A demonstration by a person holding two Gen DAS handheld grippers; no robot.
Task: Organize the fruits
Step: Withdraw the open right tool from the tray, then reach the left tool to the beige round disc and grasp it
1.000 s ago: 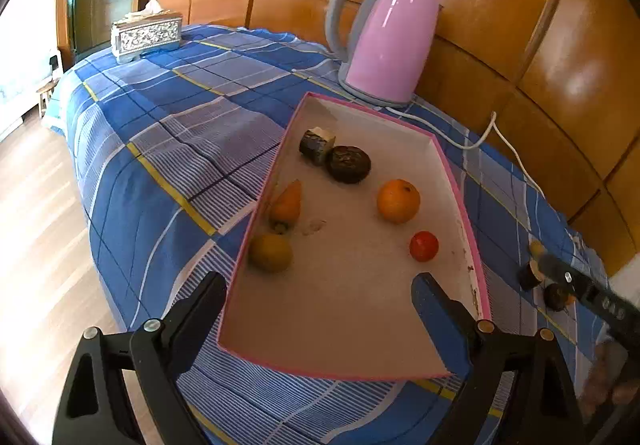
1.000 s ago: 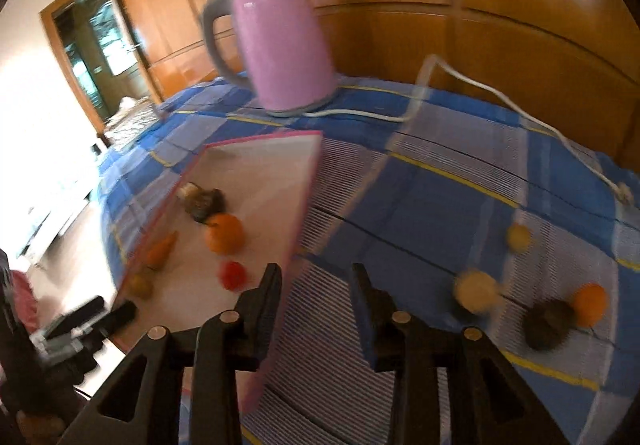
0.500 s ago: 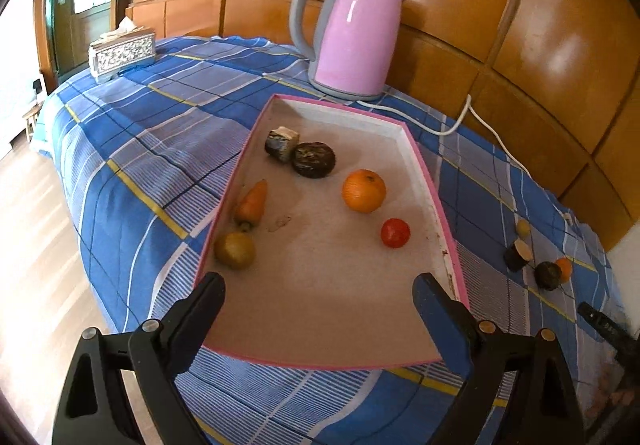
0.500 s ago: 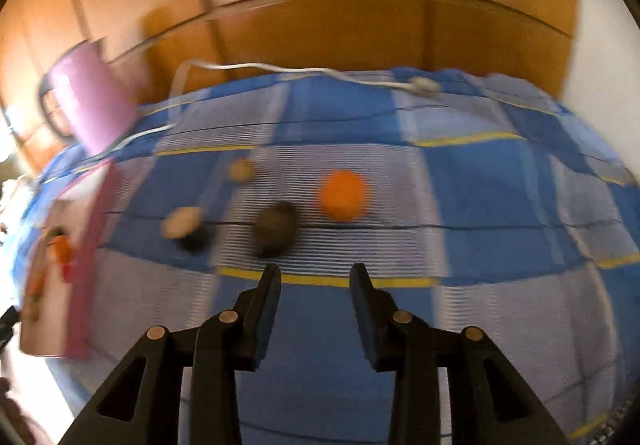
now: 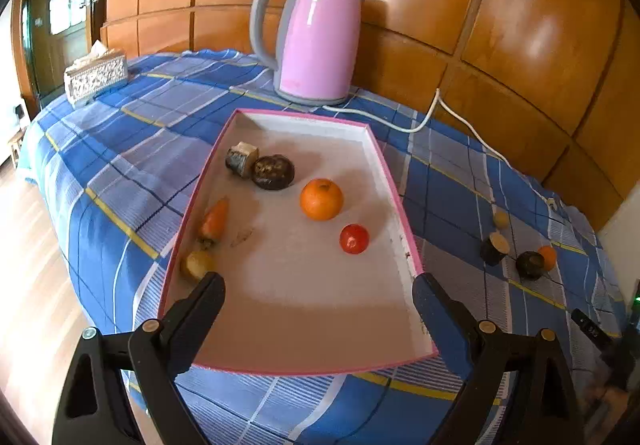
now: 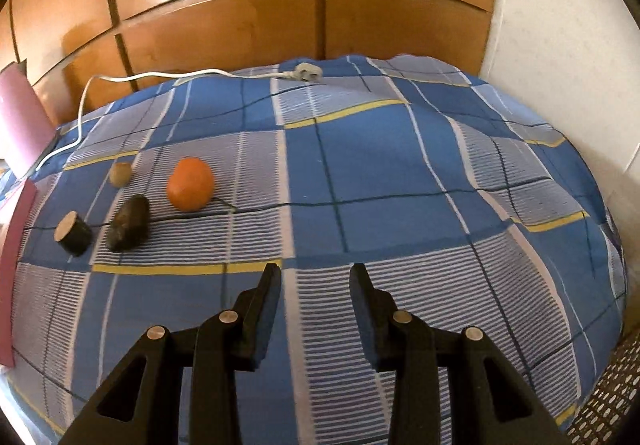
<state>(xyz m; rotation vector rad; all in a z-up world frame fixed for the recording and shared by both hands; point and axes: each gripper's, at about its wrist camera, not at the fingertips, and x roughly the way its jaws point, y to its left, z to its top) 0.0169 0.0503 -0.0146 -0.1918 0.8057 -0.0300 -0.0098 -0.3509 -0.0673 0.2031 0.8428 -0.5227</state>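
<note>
Fruits lie split: an orange (image 5: 321, 199) and tomato (image 5: 354, 239) in our pink tray (image 5: 404, 205), a tangerine (image 6: 190, 184) on the checked bedspread (image 6: 400, 173). Our left tongs (image 5: 316, 297) gape wide and empty over the tray; our right tongs (image 6: 315, 281) hang partly open, holding nothing.

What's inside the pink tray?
The pink tray holds an orange, a red tomato, a carrot, a dark round fruit, a cut chunk and a yellowish fruit, partly hidden by the left claw.

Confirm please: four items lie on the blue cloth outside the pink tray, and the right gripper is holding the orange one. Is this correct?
Not quite. The right gripper is open and empty; the orange fruit lies apart from it on the blue cloth, as the right wrist view shows. Four items do lie outside the pink tray.
</note>
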